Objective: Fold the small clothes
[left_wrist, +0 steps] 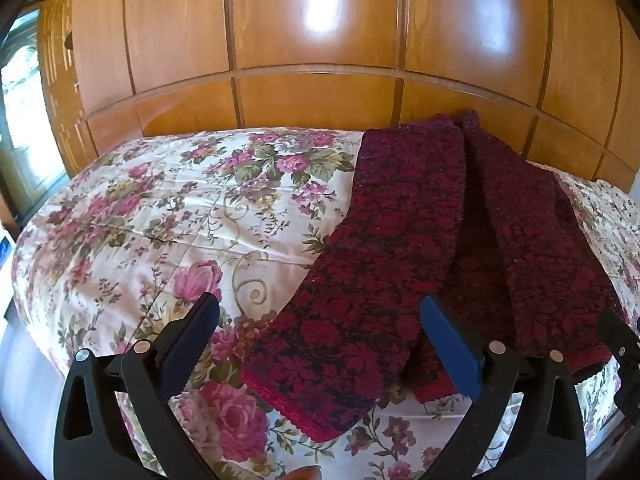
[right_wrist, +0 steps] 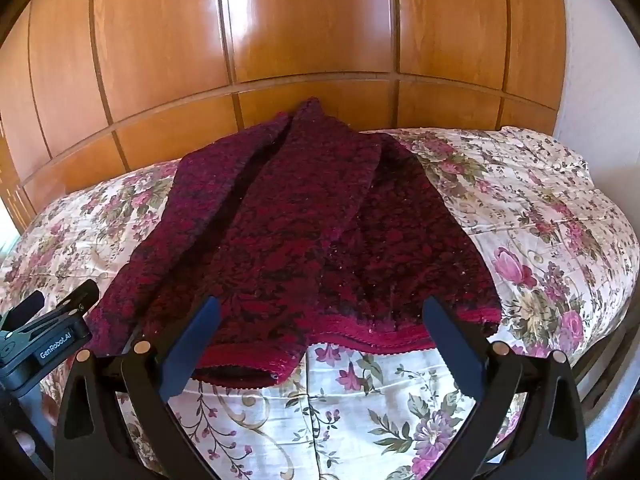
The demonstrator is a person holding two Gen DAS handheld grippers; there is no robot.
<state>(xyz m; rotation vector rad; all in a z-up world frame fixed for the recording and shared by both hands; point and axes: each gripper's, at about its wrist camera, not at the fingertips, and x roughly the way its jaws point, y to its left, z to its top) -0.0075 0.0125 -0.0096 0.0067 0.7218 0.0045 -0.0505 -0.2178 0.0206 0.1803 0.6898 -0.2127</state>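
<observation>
We've got both grippers hovering at the near edge of the bed with the cream quilt printed in pink roses [right_wrist: 520, 208], angled down at it. Left gripper [left_wrist: 320, 316]: jaws spread wide, nothing between the pads. Right gripper [right_wrist: 320, 316]: same, wide and empty.

The dark red-and-black floral knit garment [right_wrist: 304, 220] lies on the quilt, running from the glossy wooden panelled wardrobe [right_wrist: 312, 32] behind the bed down to the bed's near edge. It's not flat: several long overlapping panels, and the crimson scalloped hem [right_wrist: 360, 334] closest to us sits at two different levels.

Risks we see:
- Layers are stacked at the hem. A pinch there likely takes one layer or all of them, so a lift drags the pile askew instead of folding it.
- The knit looks thick and loose; it may sag or slip out of a shallow bite.
- The quilt is soft and creased. Jaws driven in low could catch quilt along with the hem.
- The grippers sit close together by the hem; reaching for the same corner risks a clash.
- Mismatched lift heights would twist the fold line.
</observation>
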